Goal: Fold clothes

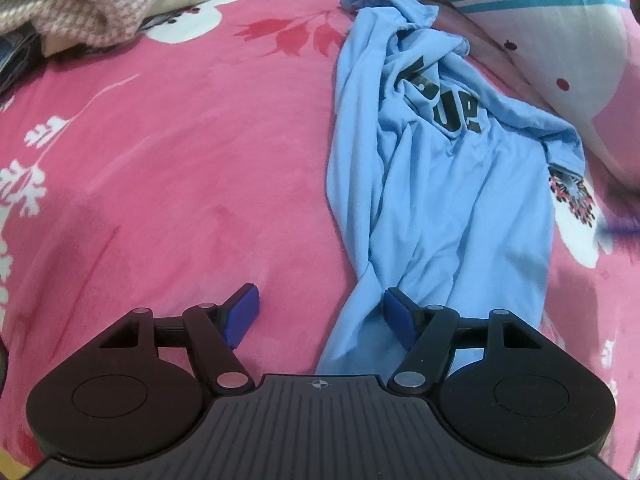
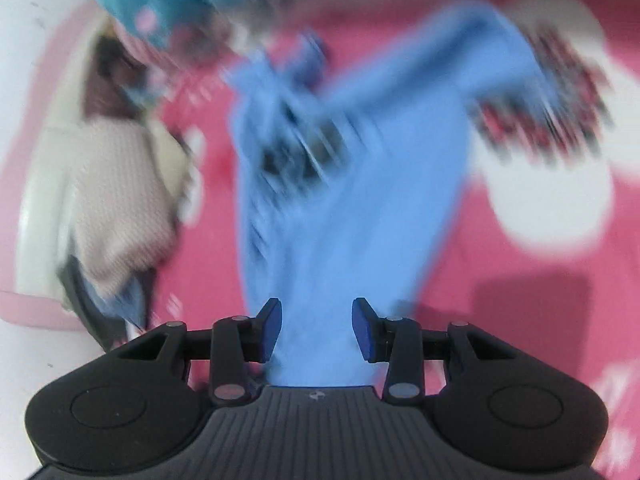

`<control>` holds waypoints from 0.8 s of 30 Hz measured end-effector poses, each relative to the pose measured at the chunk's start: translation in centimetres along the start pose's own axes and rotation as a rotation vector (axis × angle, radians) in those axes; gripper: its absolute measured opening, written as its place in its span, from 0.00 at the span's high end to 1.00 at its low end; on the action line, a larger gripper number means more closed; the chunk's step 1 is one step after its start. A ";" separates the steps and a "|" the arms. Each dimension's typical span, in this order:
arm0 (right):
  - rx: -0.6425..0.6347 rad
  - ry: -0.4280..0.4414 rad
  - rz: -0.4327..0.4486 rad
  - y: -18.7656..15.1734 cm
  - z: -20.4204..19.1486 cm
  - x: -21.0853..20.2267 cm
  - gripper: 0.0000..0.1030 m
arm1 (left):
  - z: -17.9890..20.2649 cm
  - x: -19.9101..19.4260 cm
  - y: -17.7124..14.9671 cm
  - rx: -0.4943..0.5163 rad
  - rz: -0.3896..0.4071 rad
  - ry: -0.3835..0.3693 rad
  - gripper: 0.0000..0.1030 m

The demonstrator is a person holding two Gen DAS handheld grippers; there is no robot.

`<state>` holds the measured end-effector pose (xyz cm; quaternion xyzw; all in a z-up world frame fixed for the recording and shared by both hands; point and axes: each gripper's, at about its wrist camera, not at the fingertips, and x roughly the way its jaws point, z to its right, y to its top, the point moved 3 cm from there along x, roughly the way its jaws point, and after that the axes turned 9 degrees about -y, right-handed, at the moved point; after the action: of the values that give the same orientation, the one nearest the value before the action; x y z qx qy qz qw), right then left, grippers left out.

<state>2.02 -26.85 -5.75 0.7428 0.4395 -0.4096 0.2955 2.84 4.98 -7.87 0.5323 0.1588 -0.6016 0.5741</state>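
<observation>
- Light blue shirt [image 1: 448, 184] lay crumpled on the pink floral blanket [image 1: 192, 168].
- Left gripper [image 1: 320, 318] was spread wide, grabbing nothing.
- Right gripper [image 2: 317, 330] was open too, shirt cloth between the fingers, pads not pressing it; view was blurry.

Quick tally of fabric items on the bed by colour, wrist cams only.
Light blue T-shirt: 1
Beige checked garment: 1
Teal striped pillow: 1
Pink floral bedspread: 1
Total: 4
</observation>
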 end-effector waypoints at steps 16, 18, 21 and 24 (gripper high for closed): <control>0.079 -0.062 -0.131 -11.7 2.0 3.7 0.60 | 0.0 -2.0 -2.3 0.020 -0.016 -0.025 0.70; 0.065 -0.075 -0.121 -12.0 1.5 3.9 0.62 | 0.1 -1.9 -2.4 0.021 -0.019 -0.022 0.72; 0.037 -0.105 -0.106 -12.0 1.0 3.3 0.62 | 0.3 -1.8 -2.4 0.028 -0.022 -0.022 0.73; -0.020 -0.177 -0.030 -11.2 0.5 1.1 0.62 | 0.8 -2.2 -2.5 0.056 -0.011 -0.033 0.84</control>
<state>-7.87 -21.92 -7.81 0.6940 0.4268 -0.4738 0.3344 -0.13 6.22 -6.81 0.5373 0.1355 -0.6176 0.5581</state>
